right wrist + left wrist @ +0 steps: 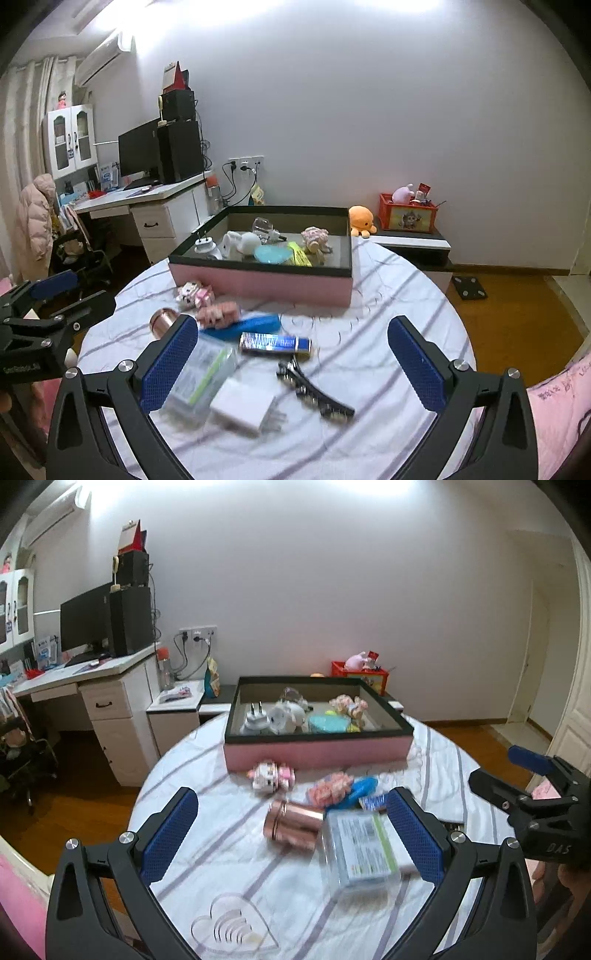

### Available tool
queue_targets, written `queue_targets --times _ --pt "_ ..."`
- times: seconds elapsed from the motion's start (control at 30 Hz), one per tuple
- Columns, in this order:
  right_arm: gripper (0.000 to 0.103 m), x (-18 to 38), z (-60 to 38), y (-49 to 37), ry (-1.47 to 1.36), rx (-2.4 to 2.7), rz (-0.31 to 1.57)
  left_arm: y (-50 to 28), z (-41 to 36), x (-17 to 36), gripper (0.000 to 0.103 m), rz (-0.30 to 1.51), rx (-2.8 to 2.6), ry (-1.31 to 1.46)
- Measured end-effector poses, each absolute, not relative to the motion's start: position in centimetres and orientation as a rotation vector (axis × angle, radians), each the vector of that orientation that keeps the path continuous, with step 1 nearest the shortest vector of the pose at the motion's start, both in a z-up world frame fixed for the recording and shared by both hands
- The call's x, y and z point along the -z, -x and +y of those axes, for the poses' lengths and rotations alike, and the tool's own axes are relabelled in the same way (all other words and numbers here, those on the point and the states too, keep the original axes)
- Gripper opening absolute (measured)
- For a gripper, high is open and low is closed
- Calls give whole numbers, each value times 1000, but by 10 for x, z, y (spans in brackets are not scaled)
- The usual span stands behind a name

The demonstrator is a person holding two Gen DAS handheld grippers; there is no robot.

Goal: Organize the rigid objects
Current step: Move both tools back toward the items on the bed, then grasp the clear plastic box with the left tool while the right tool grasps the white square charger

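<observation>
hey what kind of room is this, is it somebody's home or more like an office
Most likely a room in a home, perhaps a bedroom or study. A white desk with a black computer monitor stands by the wall, an orange plush octopus sits on a low cabinet, and a wall-mounted white air conditioner hangs above.

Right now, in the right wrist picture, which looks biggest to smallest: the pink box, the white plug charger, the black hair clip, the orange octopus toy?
1. Pink box.
2. White plug charger and black hair clip look about alike; both lie near the camera, so I won't rank them.
3. Orange octopus toy, though it sits farther away.
</observation>
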State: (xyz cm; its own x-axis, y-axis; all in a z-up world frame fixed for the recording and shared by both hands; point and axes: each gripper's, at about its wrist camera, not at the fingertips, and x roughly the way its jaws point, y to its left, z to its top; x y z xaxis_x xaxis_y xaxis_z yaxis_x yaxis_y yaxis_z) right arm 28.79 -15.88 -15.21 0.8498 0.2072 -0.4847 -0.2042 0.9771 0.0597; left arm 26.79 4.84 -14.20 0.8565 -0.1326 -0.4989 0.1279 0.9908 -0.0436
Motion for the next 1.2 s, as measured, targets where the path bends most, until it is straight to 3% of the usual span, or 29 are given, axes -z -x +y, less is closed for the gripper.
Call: queue_targets --times 0.4,0.93,1.03,1.1,1.13,1.2 --pt "103 180 -166 -276 -8 -192 561 -262 23 169 103 568 185 -38" --pt "103 216 -186 -284 -43 -173 663 -287 -2 234 103 795 209 -39" --pt "103 221 -187 -287 -50 -182 687 -294 -6 239 94 818 217 -54" --pt "103 224 -186 -288 -51 -186 694 -298 -8 240 78 829 236 -39" --pt "103 225 -185 -289 -48 -188 705 -300 -10 241 64 842 244 -39" --pt "103 227 -185 -290 -42 -186 713 -301 -16 241 64 835 241 -88"
